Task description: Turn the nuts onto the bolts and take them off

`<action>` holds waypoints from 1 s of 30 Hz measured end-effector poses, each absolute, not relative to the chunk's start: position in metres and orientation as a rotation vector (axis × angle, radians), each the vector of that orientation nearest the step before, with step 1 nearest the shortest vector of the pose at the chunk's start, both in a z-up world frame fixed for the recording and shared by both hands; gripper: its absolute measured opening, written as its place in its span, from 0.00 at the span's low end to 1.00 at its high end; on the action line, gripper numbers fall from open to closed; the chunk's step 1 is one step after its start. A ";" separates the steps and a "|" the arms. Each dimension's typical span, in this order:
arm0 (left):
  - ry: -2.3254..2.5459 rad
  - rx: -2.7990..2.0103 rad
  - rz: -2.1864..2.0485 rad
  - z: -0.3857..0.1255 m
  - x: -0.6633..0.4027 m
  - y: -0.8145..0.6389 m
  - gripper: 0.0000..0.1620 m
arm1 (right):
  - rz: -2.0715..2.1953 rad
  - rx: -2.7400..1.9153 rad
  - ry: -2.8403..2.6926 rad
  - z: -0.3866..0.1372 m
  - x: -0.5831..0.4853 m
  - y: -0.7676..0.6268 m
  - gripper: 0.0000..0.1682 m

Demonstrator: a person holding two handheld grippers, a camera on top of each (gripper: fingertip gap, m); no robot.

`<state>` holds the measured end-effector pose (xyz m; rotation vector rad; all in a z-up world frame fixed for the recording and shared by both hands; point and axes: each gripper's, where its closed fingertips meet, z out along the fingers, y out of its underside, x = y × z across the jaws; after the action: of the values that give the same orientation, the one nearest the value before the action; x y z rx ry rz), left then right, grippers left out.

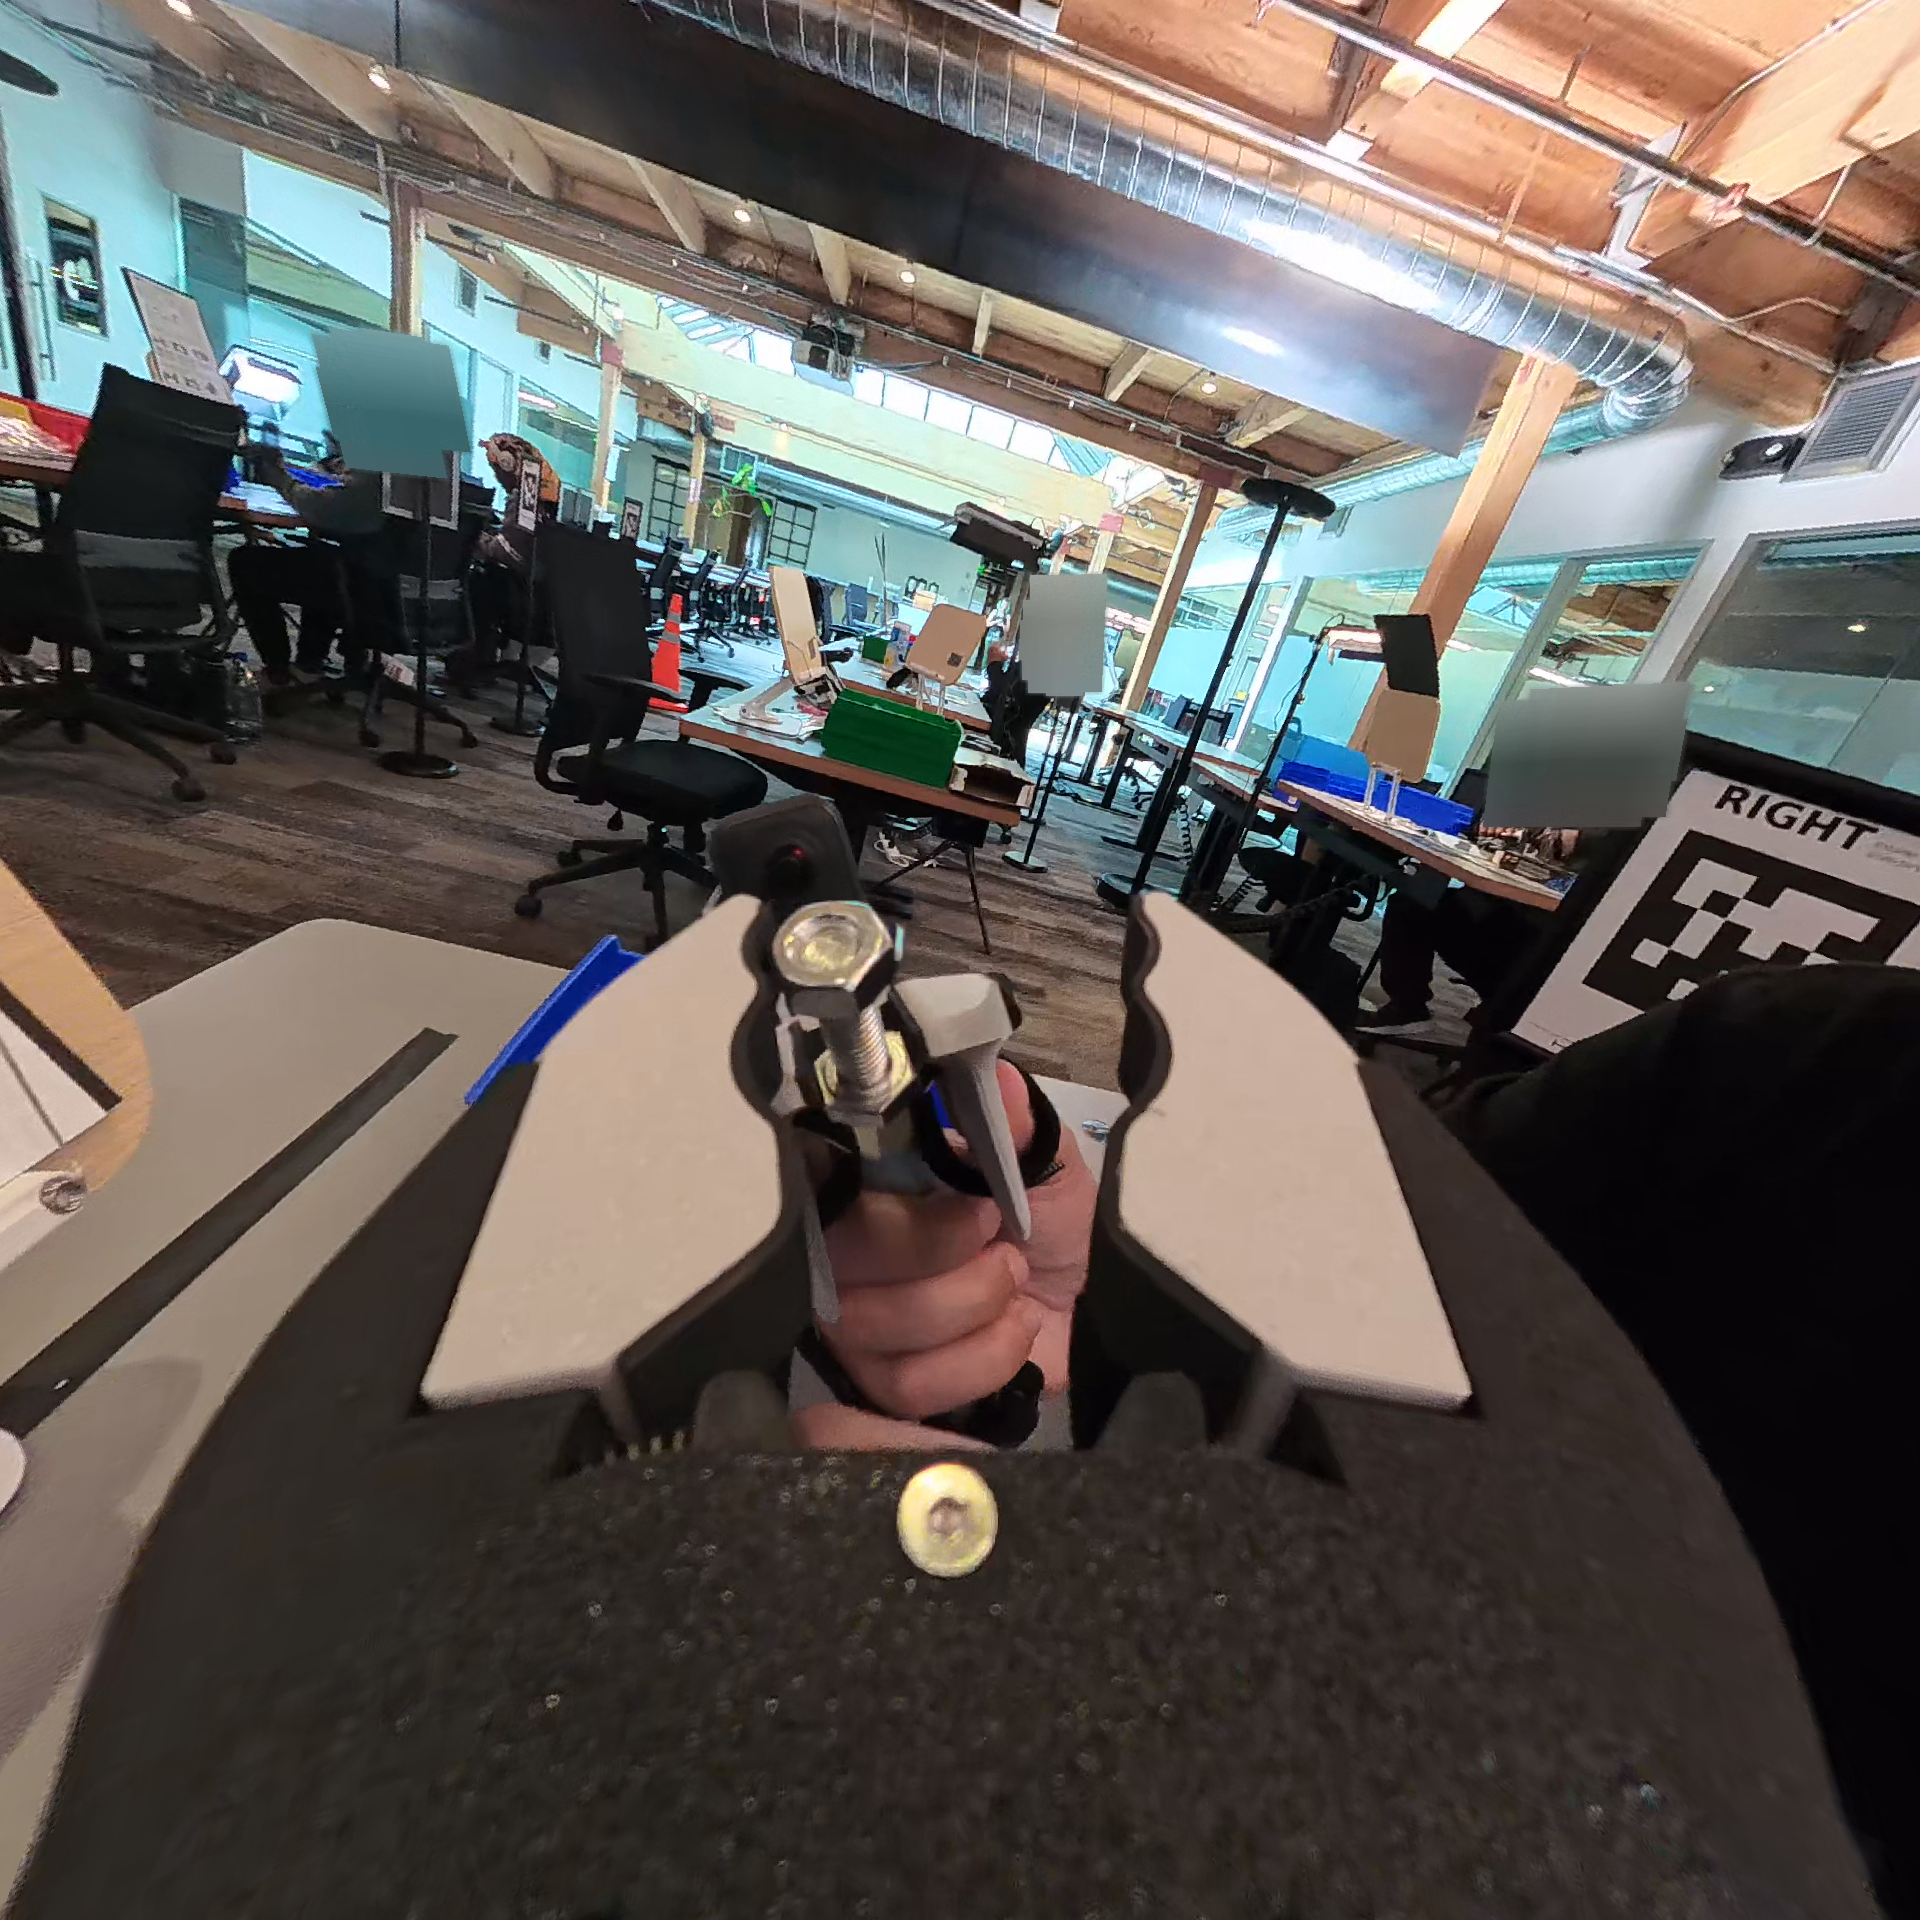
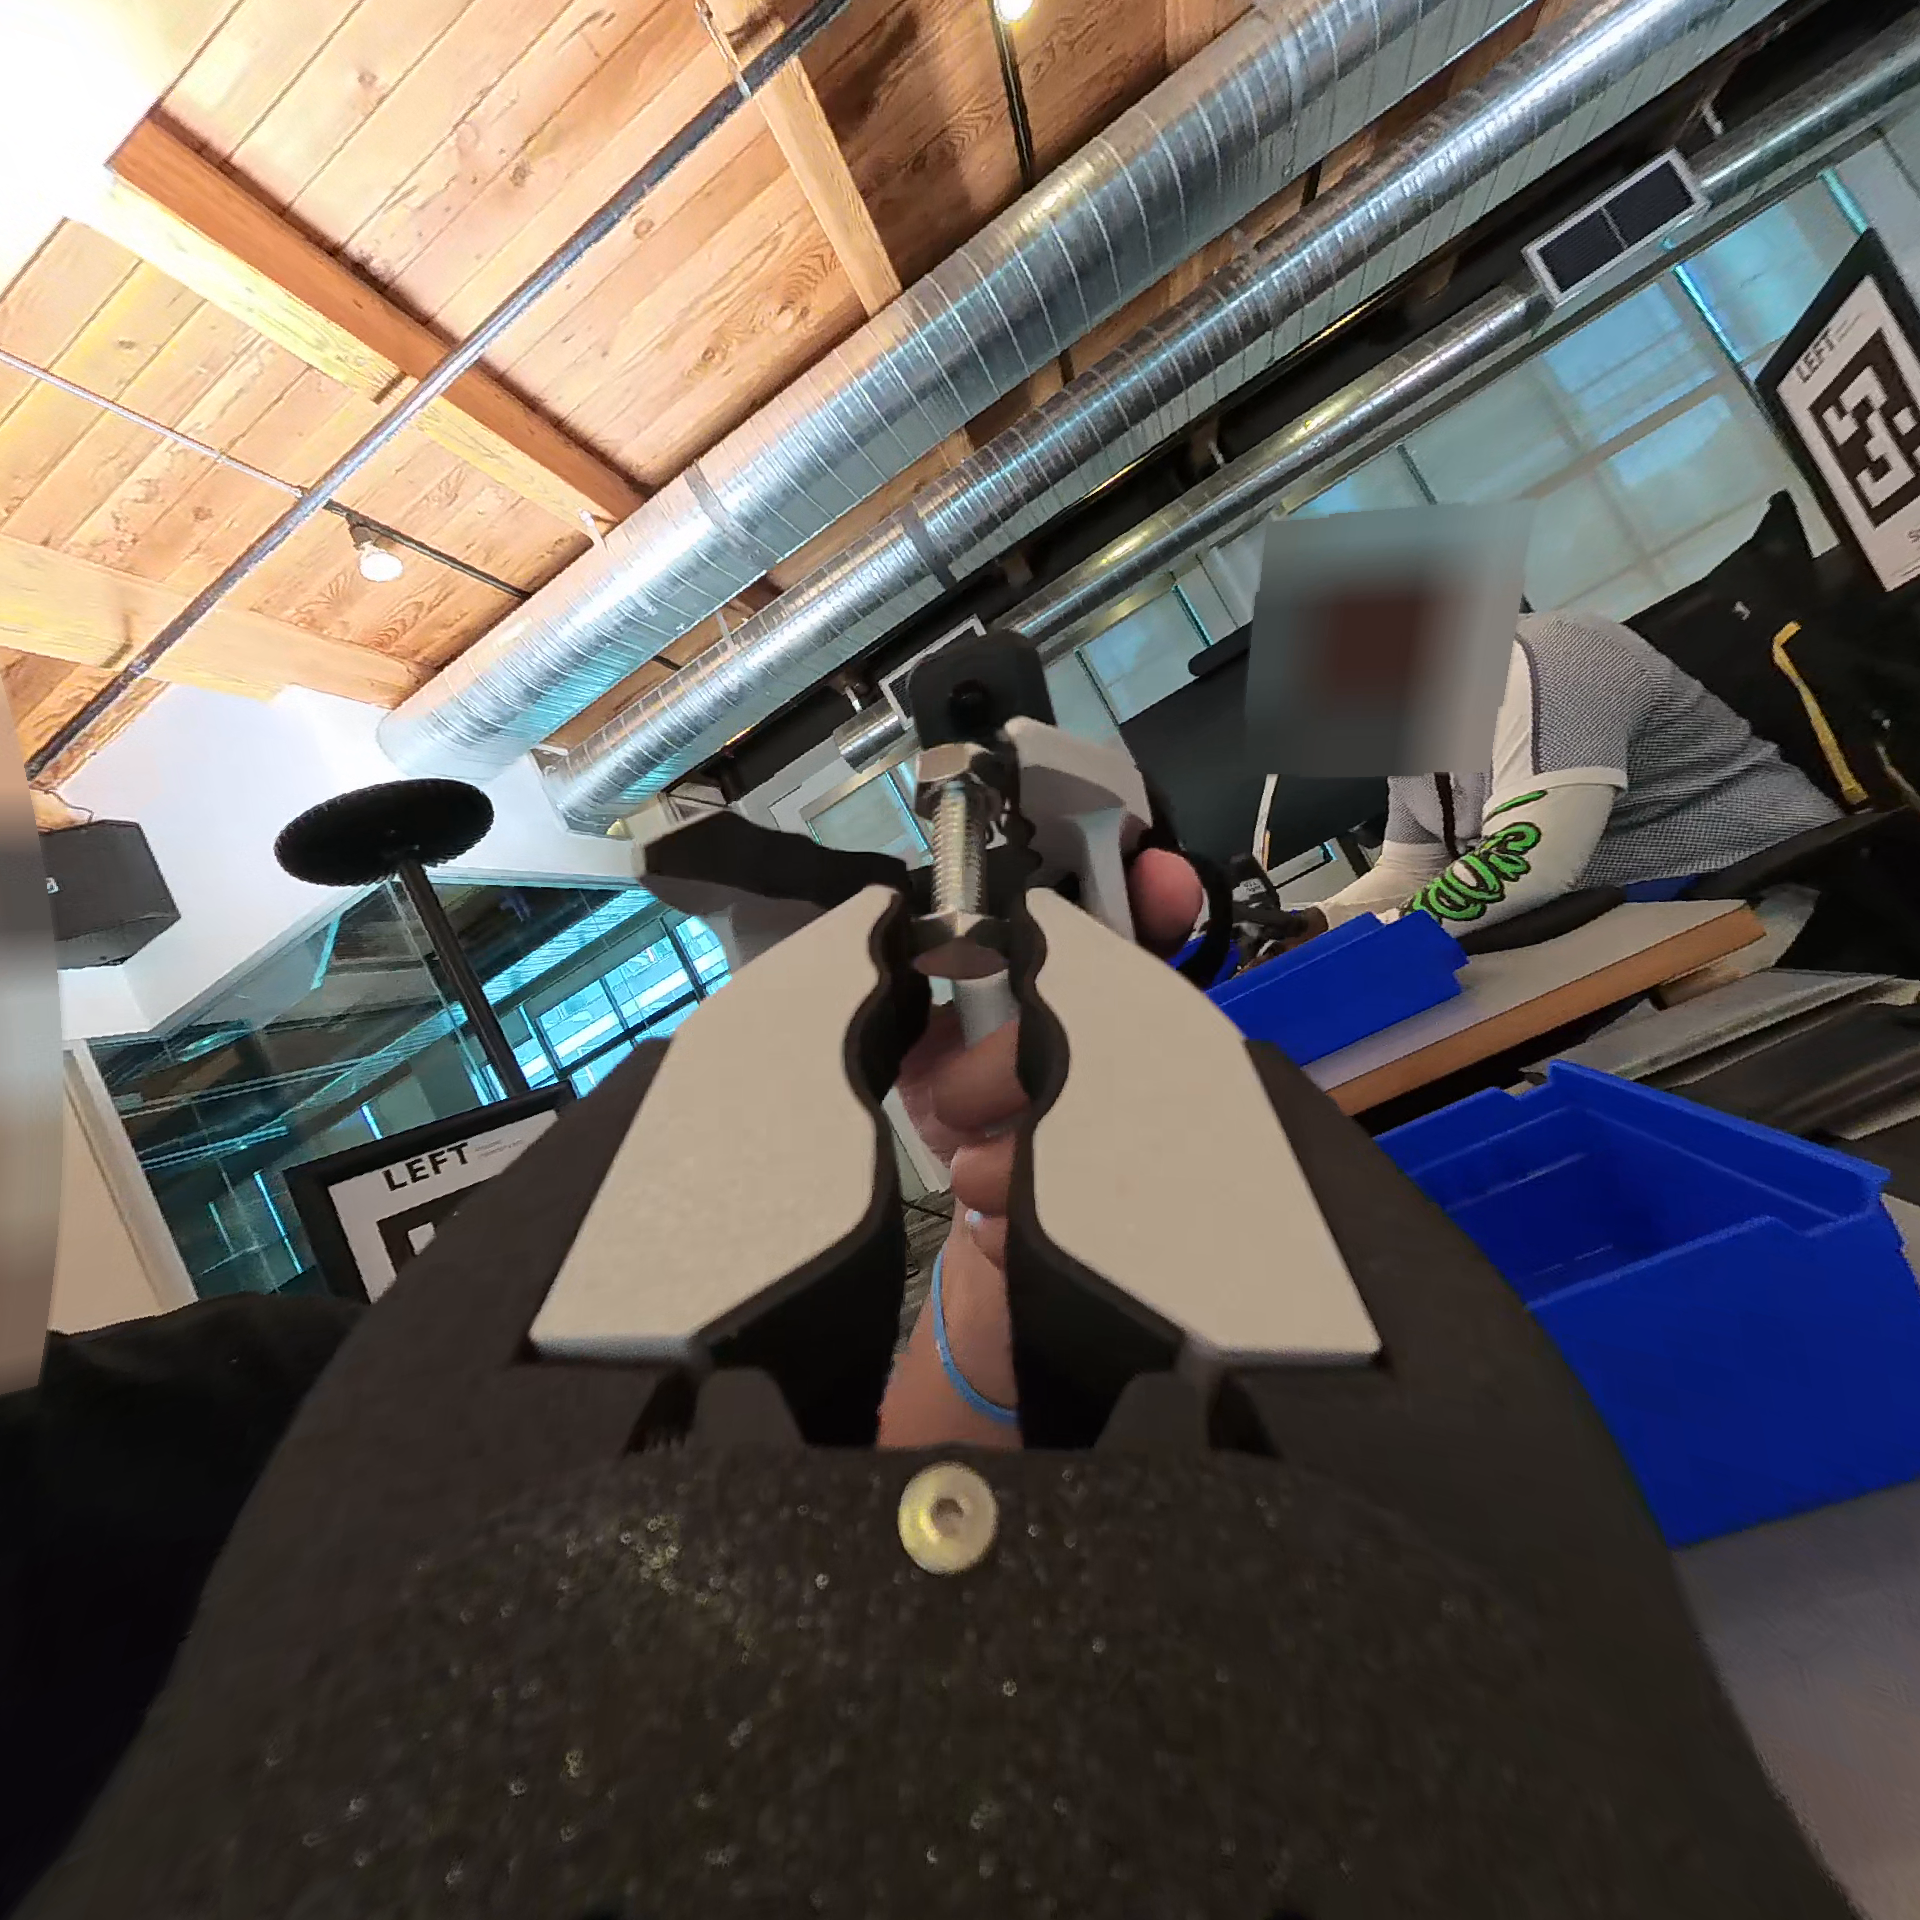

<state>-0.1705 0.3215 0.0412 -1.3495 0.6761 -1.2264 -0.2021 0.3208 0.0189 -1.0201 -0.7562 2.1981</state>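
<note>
In mid-air between the tools, the right gripper [image 2: 961, 914] pinches the nut [image 2: 956, 940] on the bolt [image 2: 948, 842], while the left gripper [image 1: 945, 935] gapes around the head, seemingly between turns and needing a fresh, square grip.

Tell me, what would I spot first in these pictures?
A shiny silver bolt sticks up in the middle, its nut pinched in the right tool. The left tool gapes wide open around the bolt's head. A blue bin sits low at the right.
</note>
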 end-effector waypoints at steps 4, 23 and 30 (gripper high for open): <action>0.671 -1.362 -1.209 0.041 -0.172 0.323 0.38 | 2.193 -1.013 -0.739 0.020 -0.200 0.323 0.10; 0.635 -1.360 -1.079 0.046 -0.185 0.328 0.33 | 2.151 -0.942 -0.740 0.032 -0.183 0.333 0.10; 0.672 -1.292 -1.102 0.054 -0.187 0.318 0.27 | 2.340 -0.874 -0.830 0.034 -0.186 0.311 0.10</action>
<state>-0.1874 0.3177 0.0538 -1.2924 0.6720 -1.1018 -0.1861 0.3111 0.0340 -0.8735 -0.8297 2.3401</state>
